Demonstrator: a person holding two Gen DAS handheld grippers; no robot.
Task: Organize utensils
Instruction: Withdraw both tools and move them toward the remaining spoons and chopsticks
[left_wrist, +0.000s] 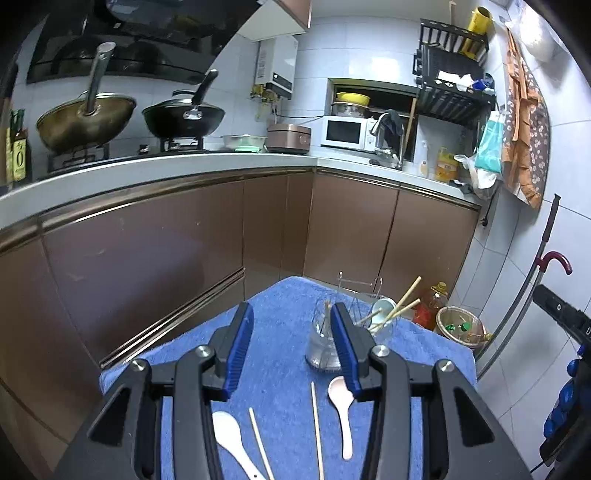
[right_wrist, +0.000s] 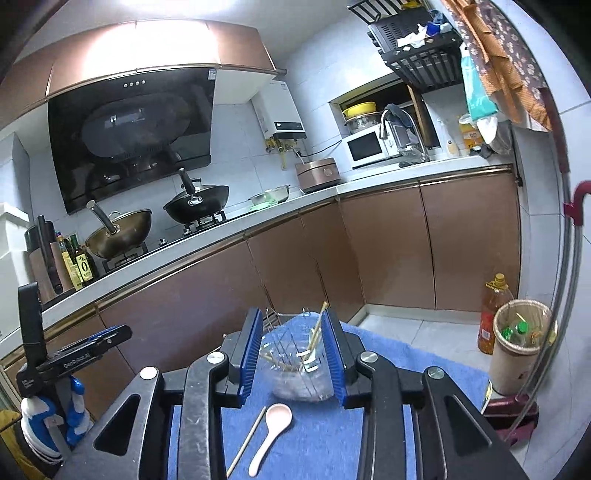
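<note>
Grippers first: the left gripper (left_wrist: 291, 314) and the right gripper (right_wrist: 293, 334) both have ribbed blue pads on black plastic arms, jaws apart with nothing held. Past them sits a clear round glass jar (left_wrist: 323, 345) on a fuzzy blue towel (left_wrist: 280, 295), thin wooden chopsticks (left_wrist: 400, 304) leaning just behind it. In front of the jar lie smooth white spoons (left_wrist: 341, 404), (left_wrist: 231, 439) and two loose wooden sticks (left_wrist: 316, 428).

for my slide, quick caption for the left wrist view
Open left gripper empty above the blue towel, two spoons and loose chopsticks before a clear jar.
</note>
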